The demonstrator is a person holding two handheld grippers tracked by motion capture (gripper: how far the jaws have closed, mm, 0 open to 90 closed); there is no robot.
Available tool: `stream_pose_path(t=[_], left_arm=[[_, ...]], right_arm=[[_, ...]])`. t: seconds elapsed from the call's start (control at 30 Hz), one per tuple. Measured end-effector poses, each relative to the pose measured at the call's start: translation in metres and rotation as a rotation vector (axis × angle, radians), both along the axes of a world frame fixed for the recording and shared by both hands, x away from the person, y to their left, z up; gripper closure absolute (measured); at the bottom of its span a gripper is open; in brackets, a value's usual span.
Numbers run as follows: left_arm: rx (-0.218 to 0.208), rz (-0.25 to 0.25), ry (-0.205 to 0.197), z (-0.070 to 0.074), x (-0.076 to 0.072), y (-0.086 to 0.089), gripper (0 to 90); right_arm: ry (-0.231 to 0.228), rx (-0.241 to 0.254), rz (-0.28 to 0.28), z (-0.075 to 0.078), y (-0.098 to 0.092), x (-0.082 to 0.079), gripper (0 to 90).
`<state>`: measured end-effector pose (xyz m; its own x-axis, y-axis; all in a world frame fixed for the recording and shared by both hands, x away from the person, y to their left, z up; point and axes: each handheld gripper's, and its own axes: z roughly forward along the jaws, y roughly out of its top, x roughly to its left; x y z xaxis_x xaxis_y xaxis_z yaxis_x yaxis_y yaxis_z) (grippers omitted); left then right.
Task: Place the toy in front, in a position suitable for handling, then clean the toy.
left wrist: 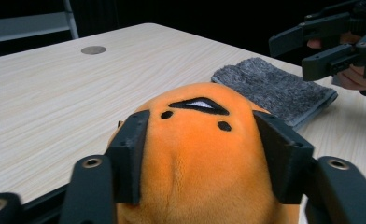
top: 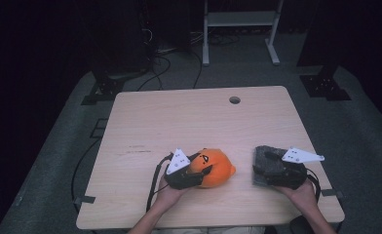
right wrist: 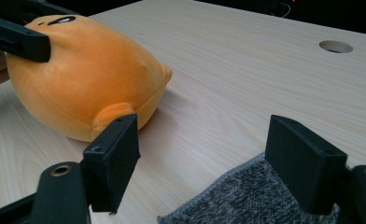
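Step in hand, by the look of it: handling the plush toy (top: pixel 214 168) on the near-left part of the surface (top: pixel 179 122), with the grey cloth (top: pixel 263 157) waiting just to its right, well apart from it. Toy resting on the wood, on its side, face turned toward the far edge.

Left tool (left wrist: pixel 202 135): set around the toy's head, one jaw on each flank, only partly spread. Pads (left wrist: pixel 133 154) lying against the orange fabric, which fills the whole gap between them, so judged a light pinch rather than a clear release. Hard to say how firmly pressed.

Right tool (right wrist: pixel 204 154): jaws spread wide, nothing pinched. Hovering low over the near edge of the cloth, knit showing beneath and between the jaws; contact with it not certain.

Next move, as a judgement: either loosen the left tool fully and draw back without dragging the toy, or squeeze tighter and lift it toward the cloth. Calls for a steady hand, since soft stuffing gives and slips. For the right side, a drop onto the cloth's edge and a close on a fold, keeping the lower jaw from scraping the wood.
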<state>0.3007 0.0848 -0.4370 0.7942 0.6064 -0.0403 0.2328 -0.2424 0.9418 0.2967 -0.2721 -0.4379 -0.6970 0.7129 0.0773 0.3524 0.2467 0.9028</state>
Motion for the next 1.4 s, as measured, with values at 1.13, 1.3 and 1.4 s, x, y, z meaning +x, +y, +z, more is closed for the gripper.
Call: stream_pose_path(t=[1.13, 1.3, 1.4], left_arm=[[-0.017, 0.01, -0.06, 0.015, -0.003, 0.021, 11.3], [-0.009, 0.021, -0.061, 0.014, -0.001, 0.021, 11.3], [-0.003, 0.025, -0.06, 0.014, -0.001, 0.021, 11.3]], right_arm=[[0.009, 0.016, -0.15, -0.002, -0.039, 0.013, 26.2], [0.031, -0.013, -0.171, -0.007, -0.048, 0.023, 33.1], [0.056, -0.062, -0.169, -0.01, -0.051, 0.026, 34.8]])
